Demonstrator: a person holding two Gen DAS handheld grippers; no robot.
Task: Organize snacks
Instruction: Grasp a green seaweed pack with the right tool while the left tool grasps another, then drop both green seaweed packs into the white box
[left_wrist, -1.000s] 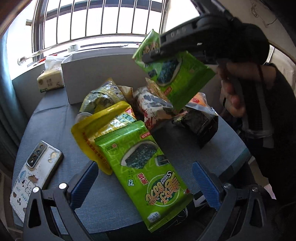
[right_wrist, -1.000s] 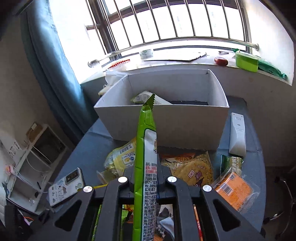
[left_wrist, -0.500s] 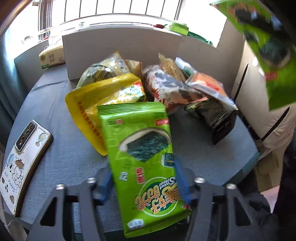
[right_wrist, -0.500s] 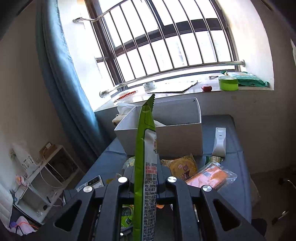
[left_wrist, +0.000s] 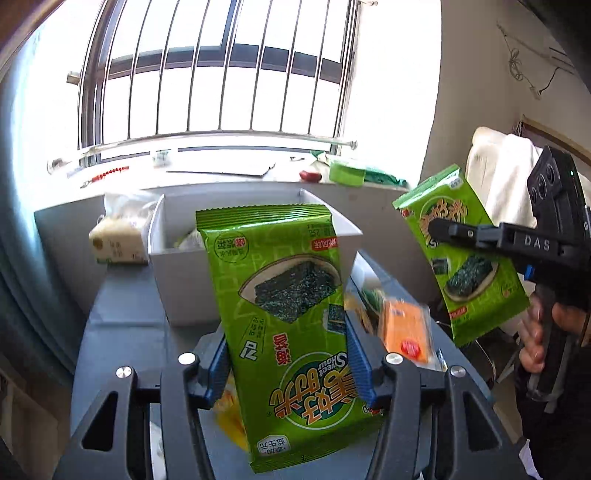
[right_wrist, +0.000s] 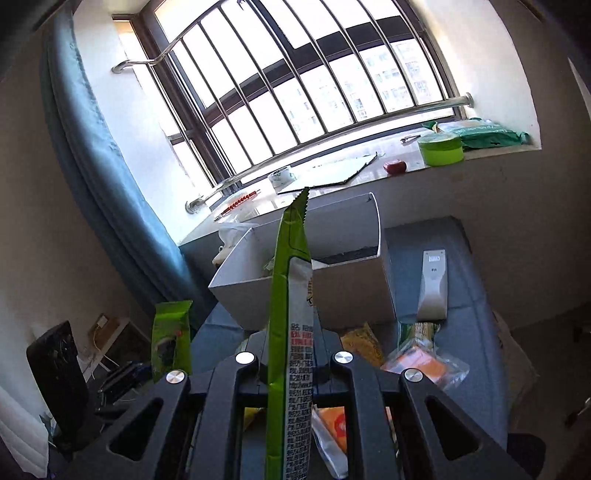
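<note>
With a green seaweed packet (left_wrist: 284, 325) pinched across its width between the blue pads (left_wrist: 356, 350) of your left gripper (left_wrist: 286, 354), whose jaws have just been closing, and a second packet (right_wrist: 291, 325) clamped edge-on in your nearly shut right gripper (right_wrist: 291, 360), you are mid-carry, both raised over the grey table (left_wrist: 122, 332). Next, bring each above the white box (left_wrist: 184, 280) (other snacks already lie inside) and release only once past its rim.

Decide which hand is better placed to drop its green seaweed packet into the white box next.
Probably the left: its tongs hold a green seaweed packet directly before the white box; the right tongs' packet hangs off beside it.
</note>
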